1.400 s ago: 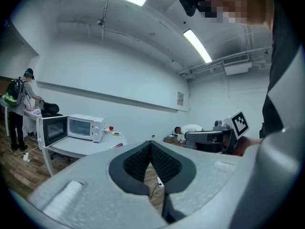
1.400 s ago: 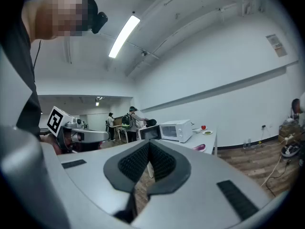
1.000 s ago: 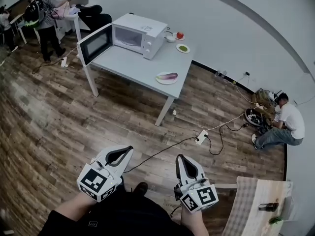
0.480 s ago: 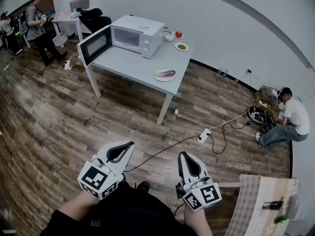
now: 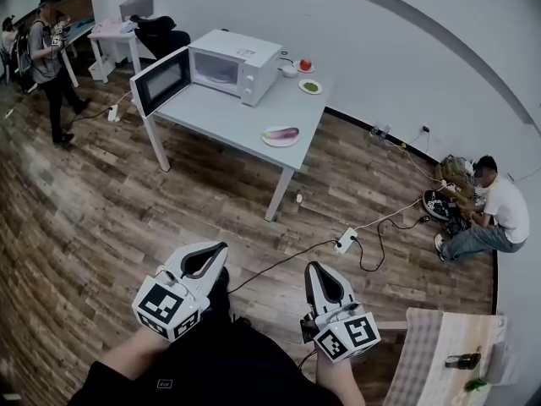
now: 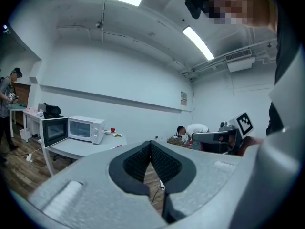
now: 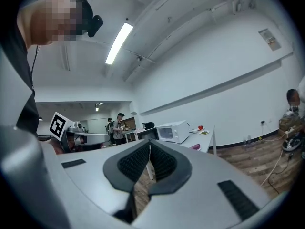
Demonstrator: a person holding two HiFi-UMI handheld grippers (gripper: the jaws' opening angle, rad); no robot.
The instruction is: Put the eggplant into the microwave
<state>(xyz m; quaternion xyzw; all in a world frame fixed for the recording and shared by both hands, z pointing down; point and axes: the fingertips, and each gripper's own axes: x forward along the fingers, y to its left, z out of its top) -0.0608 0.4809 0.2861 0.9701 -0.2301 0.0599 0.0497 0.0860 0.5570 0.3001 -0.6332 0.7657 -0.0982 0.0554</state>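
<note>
A purple eggplant lies on a white plate near the front right corner of the grey table. At the table's far end stands the white microwave with its door swung open to the left. Both grippers are held low, well short of the table and over the wooden floor. My left gripper is shut with nothing in it. So is my right gripper. In the right gripper view the eggplant and the microwave show far off beyond the shut jaws.
A red fruit on a saucer and a green dish sit right of the microwave. A power strip with cables lies on the floor. One person sits at the right wall, another stands back left. A cloth-covered table is at lower right.
The standing person at the back left has walked to the left. Both grippers stay shut and almost where they were; the view has shifted slightly.
</note>
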